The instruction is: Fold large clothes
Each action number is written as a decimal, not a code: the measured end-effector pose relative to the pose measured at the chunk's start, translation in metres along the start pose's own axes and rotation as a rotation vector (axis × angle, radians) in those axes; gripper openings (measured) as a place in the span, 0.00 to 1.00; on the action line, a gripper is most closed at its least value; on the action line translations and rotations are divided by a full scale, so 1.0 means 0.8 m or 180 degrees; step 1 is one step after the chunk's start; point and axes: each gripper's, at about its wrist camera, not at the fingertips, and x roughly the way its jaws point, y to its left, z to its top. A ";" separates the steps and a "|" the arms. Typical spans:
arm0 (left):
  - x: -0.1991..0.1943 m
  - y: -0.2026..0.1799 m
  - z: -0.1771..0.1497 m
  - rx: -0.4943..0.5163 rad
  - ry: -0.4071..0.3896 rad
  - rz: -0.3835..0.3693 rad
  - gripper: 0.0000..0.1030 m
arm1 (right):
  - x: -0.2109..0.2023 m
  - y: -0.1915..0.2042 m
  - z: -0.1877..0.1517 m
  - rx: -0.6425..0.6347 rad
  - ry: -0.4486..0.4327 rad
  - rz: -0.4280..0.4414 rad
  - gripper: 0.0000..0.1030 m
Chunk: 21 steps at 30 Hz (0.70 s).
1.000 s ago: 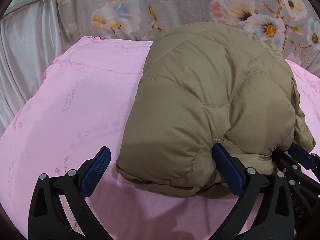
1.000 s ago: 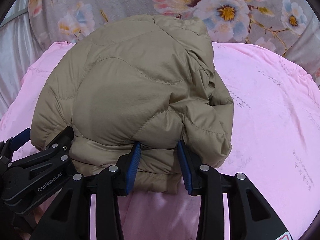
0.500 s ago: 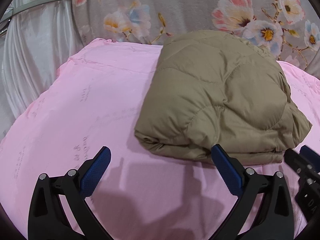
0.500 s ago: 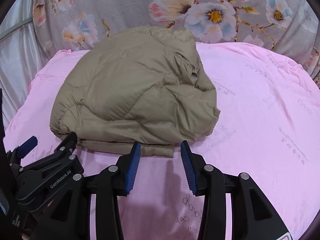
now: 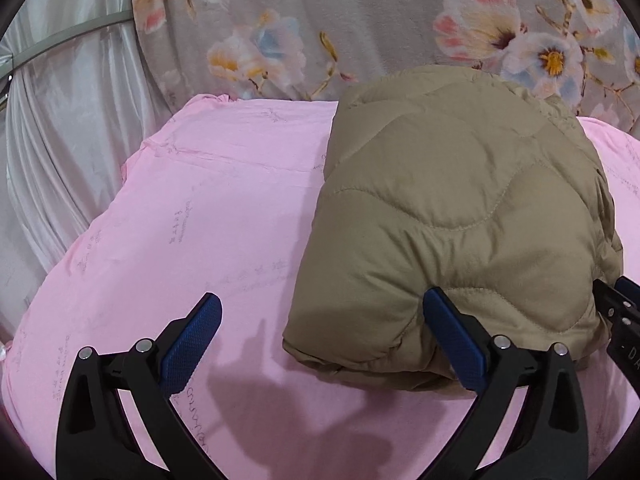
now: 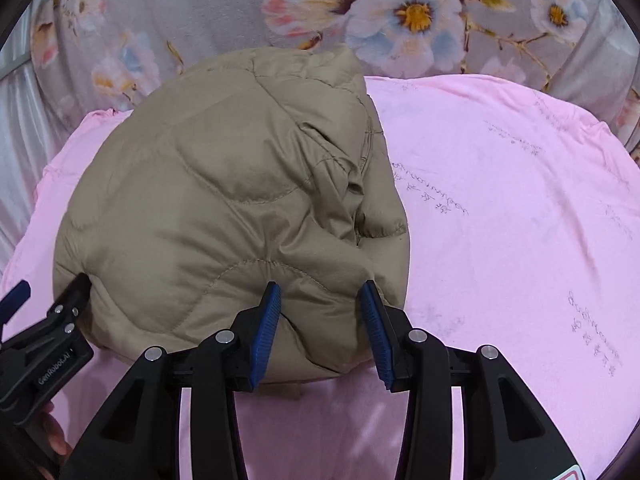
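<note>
A tan quilted jacket [image 5: 452, 208] lies folded into a thick bundle on the pink bed sheet [image 5: 180, 220]. My left gripper [image 5: 323, 298] is wide open. Its right pad [image 5: 452, 340] pushes into the bundle's near left corner, and its left pad [image 5: 192, 340] hangs over bare sheet. In the right wrist view the jacket [image 6: 224, 200] fills the left half. My right gripper [image 6: 320, 286] stands part open, with the bundle's near edge bulging between its jaws. Each gripper shows at the edge of the other's view: the right gripper [image 5: 620, 308] and the left gripper [image 6: 44, 320].
A grey blanket with a floral print [image 5: 360, 20] rises behind the bed. Silvery curtain fabric [image 5: 60, 140] hangs past the sheet's left edge. Bare pink sheet [image 6: 520, 220] stretches to the right of the jacket. A hand [image 6: 56, 440] shows at the lower left of the right wrist view.
Half a second ago both grippers were drawn back with bare sheet before them. Both have now come forward against the jacket's near edge, and the right jaws again have fabric between them.
</note>
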 end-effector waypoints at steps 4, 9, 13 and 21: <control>0.007 -0.002 -0.005 -0.0042 0.0013 -0.0027 0.96 | -0.001 0.003 -0.001 -0.0030 0.0013 -0.0053 0.40; -0.003 0.002 -0.010 -0.0029 0.0056 -0.0102 0.96 | -0.036 -0.004 -0.023 0.0041 -0.0119 -0.0003 0.47; -0.020 0.002 -0.025 -0.0039 0.0072 -0.0147 0.95 | -0.056 -0.013 -0.051 0.0097 -0.0174 0.0001 0.56; -0.063 -0.014 -0.068 0.0079 0.0090 -0.0202 0.95 | -0.088 -0.030 -0.093 0.0172 -0.0160 -0.0047 0.59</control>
